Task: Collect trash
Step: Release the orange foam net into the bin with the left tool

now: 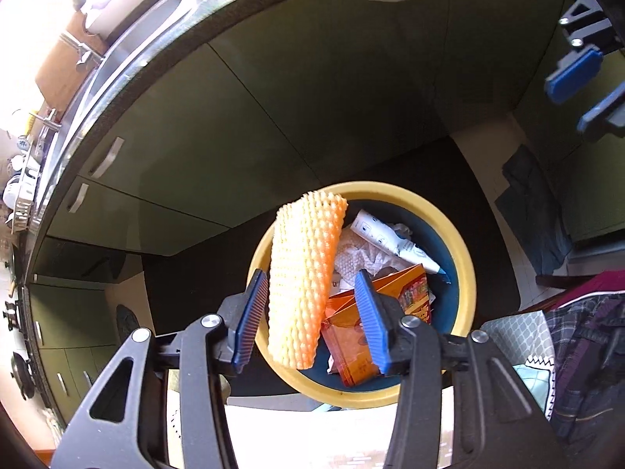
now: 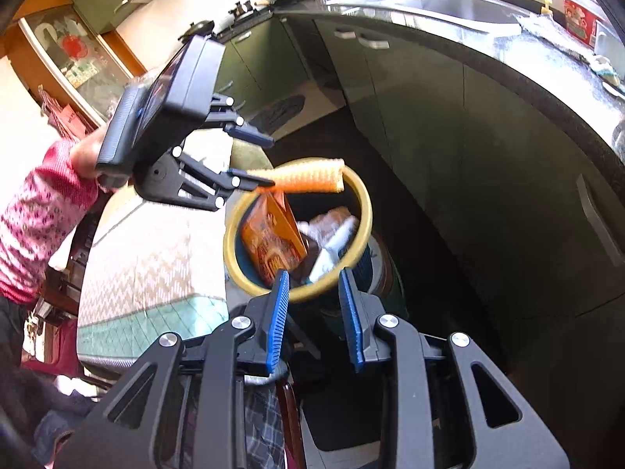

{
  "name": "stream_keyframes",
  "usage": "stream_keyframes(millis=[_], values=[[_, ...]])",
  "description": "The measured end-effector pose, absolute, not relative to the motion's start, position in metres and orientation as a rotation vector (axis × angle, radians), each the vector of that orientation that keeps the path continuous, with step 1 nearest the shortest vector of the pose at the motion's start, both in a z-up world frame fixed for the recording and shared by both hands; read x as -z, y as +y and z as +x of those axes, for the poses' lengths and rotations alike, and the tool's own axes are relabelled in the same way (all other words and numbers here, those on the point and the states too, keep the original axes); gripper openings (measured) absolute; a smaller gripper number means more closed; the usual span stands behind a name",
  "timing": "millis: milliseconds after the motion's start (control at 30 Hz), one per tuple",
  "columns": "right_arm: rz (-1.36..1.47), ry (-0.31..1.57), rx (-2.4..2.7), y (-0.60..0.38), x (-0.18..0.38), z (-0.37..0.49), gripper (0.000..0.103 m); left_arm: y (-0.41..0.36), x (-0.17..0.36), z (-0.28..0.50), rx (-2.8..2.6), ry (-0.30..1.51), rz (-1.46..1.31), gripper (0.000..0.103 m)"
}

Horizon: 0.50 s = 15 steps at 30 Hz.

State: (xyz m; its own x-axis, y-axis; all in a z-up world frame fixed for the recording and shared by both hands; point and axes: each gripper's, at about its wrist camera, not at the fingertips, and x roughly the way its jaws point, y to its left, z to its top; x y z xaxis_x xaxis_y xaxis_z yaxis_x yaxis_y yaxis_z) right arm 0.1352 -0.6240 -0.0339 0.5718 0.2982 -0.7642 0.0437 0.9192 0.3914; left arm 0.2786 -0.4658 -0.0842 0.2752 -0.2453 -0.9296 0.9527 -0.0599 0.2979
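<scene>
My left gripper [image 1: 312, 320] stands spread over the bin [image 1: 466, 273], its blue pads wider than the orange foam net [image 1: 302, 285] between them, which looks loose against the left pad and pokes out across the yellow rim, while my right gripper [image 2: 314, 320] is parted on nothing, nearer the rim. Inside the bin lie an orange printed carton [image 1: 406, 297] whose writing I cannot read, crumpled white paper [image 1: 363, 254] and a white tube [image 1: 394, 242]. Green cabinet doors [image 1: 312, 97] under a dark counter edge curve behind, and plaid cloth [image 1: 586, 351] is beside me.
</scene>
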Motion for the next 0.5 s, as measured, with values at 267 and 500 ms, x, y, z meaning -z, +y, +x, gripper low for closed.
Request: stream_keyframes(millis=[267,500], values=[[0.374,1.050,-0.152,-0.606,0.065,0.281,0.023,-0.412,0.013,0.256,1.103,0.676,1.072,0.052],[0.327,1.194,-0.109,-0.579,0.111,0.338,0.019,-0.302,-0.043,0.189,1.018,0.567,0.816,0.064]])
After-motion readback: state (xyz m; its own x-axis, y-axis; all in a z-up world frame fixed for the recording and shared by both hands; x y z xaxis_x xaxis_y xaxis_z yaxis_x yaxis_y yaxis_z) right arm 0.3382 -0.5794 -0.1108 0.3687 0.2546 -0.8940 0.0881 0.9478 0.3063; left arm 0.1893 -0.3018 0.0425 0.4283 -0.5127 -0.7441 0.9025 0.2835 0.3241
